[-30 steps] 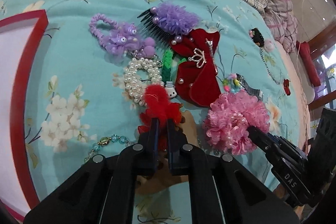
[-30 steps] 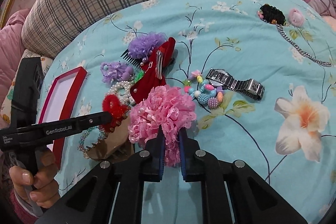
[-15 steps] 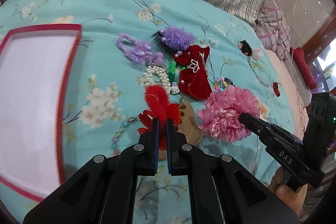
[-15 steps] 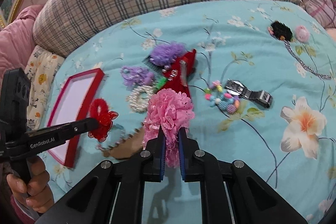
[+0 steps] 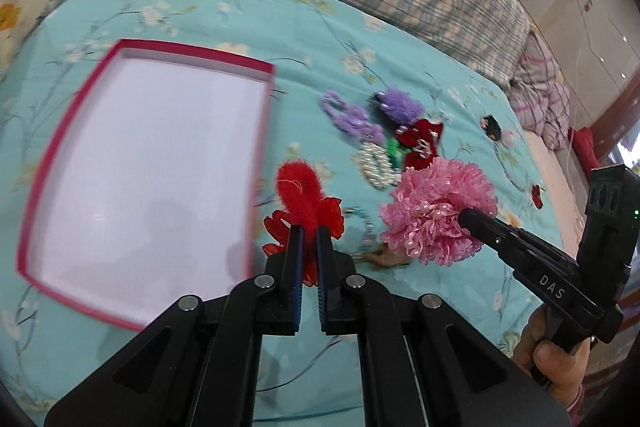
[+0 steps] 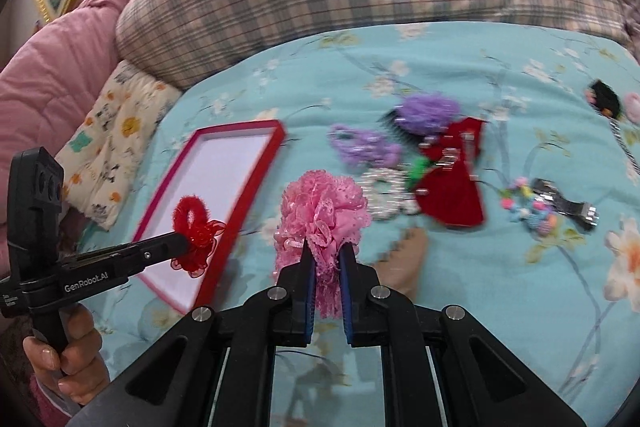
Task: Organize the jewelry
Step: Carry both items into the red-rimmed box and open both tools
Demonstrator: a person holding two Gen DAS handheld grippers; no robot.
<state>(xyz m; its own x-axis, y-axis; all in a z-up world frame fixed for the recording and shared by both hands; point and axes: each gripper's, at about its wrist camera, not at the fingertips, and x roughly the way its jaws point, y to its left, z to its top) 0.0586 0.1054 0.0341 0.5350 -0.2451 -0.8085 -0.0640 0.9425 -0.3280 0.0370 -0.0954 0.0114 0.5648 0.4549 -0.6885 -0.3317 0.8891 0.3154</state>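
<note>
Red fuzzy hair tie [image 5: 304, 203] pinched in left gripper [image 5: 308, 233] fingers, pink lace scrunchie [image 6: 322, 215] in right gripper [image 6: 326, 255], both held above the bed [image 6: 460, 67] beside the red-rimmed box [image 5: 268, 115], likely for deposit.

Right gripper [image 6: 326, 251] jaws pinch a pink lace scrunchie [image 6: 322, 215] — left gripper [image 6: 182, 247] carries a red one [image 6: 196, 231].

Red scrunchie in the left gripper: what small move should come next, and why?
Probably carry the red scrunchie a little further over the tray and release it: the left gripper is shut on it, near the tray's edge, and the tray looks empty.
</note>
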